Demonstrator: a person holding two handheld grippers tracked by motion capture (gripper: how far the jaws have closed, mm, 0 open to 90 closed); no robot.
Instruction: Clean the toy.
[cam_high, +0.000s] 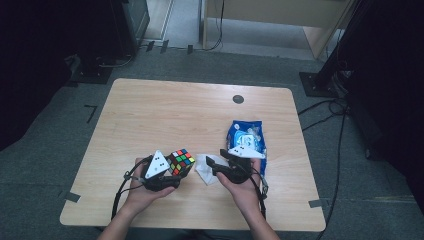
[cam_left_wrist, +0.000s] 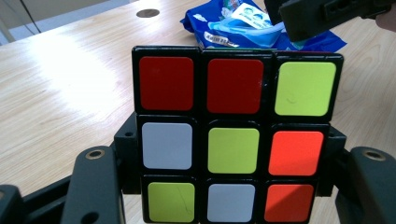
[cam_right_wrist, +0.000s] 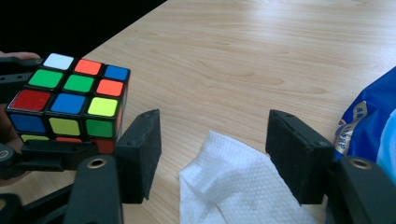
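A scrambled Rubik's cube (cam_high: 180, 161) is held just above the wooden table (cam_high: 165, 115) near its front edge. My left gripper (cam_high: 176, 169) is shut on it; in the left gripper view the cube (cam_left_wrist: 231, 135) sits between the two black jaws, pressed at both sides. To the cube's right, my right gripper (cam_high: 216, 161) stands open over a crumpled white tissue (cam_high: 204, 169). In the right gripper view the tissue (cam_right_wrist: 233, 186) lies on the table between and below the parted jaws, untouched, and the cube (cam_right_wrist: 70, 105) is at the left.
A blue pack of wet wipes (cam_high: 246, 137) lies just beyond the right gripper, close to its right jaw (cam_right_wrist: 369, 126). A round dark grommet (cam_high: 238, 99) sits near the table's far edge. Cables and stands surround the table on the floor.
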